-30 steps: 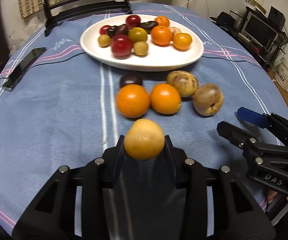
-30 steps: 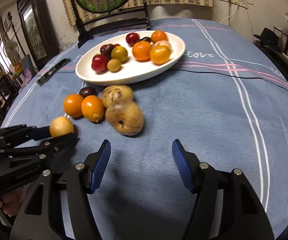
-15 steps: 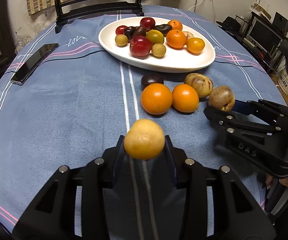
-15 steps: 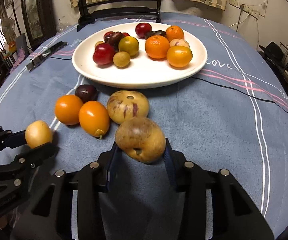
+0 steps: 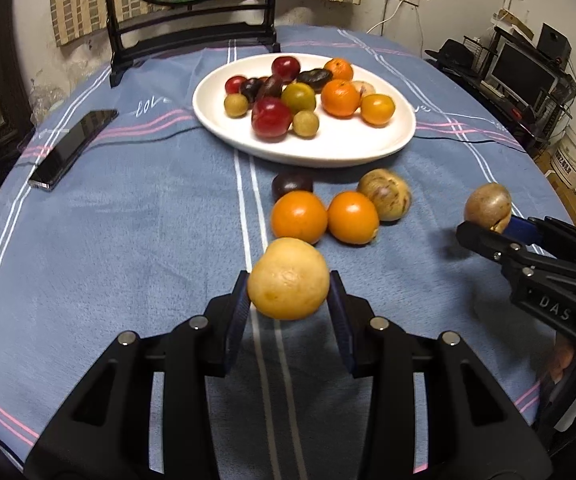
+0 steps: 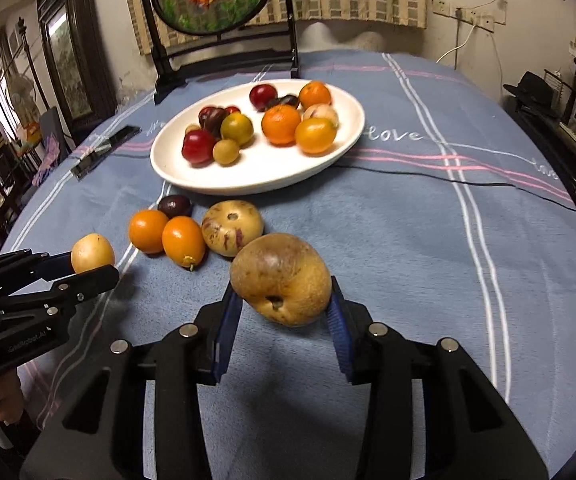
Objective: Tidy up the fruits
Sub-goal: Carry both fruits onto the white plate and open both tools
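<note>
A phone [image 5: 72, 148] lies on the tablecloth [image 5: 128, 240].

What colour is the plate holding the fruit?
White, plain and unpatterned: the plate shows best in the left wrist view.

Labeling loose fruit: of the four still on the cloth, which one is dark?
The dark purple plum, nearest the white plate; the two oranges and the speckled pale fruit are light.

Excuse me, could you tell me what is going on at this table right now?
A person is sorting fruit with two handheld claws. The left claw grips a yellow round fruit; the right claw grips a brown mottled fruit. Both are lifted. Four more fruits lie on the blue tablecloth before the white plate of fruit.
</note>
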The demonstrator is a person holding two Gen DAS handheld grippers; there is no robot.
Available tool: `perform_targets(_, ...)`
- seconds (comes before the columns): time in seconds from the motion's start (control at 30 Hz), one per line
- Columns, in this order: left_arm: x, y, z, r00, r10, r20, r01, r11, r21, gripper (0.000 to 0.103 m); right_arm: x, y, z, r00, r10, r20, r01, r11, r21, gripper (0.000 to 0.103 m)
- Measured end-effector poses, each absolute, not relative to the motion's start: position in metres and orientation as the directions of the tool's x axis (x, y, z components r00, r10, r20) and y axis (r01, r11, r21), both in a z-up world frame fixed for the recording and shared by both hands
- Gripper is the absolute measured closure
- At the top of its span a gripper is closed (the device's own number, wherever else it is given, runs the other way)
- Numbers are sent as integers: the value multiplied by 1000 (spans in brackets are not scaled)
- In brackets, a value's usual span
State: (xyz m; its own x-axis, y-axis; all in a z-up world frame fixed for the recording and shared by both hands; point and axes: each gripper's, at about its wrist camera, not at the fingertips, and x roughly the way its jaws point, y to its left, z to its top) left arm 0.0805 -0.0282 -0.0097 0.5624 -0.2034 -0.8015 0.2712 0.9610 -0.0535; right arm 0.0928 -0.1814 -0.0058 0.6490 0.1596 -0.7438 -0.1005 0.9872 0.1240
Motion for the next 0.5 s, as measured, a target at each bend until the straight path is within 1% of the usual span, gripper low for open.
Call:
perform_targets(0.23,91,-38,15,598,-210,-774,303,953,-24,64,91,-185,19,698,160,-698,-113,987,114,61)
perform_targets(0.5,134,-46,42,649,-184,-738,278,961,5,64,125,-185,45,749,142,-647,-104,990,97,61)
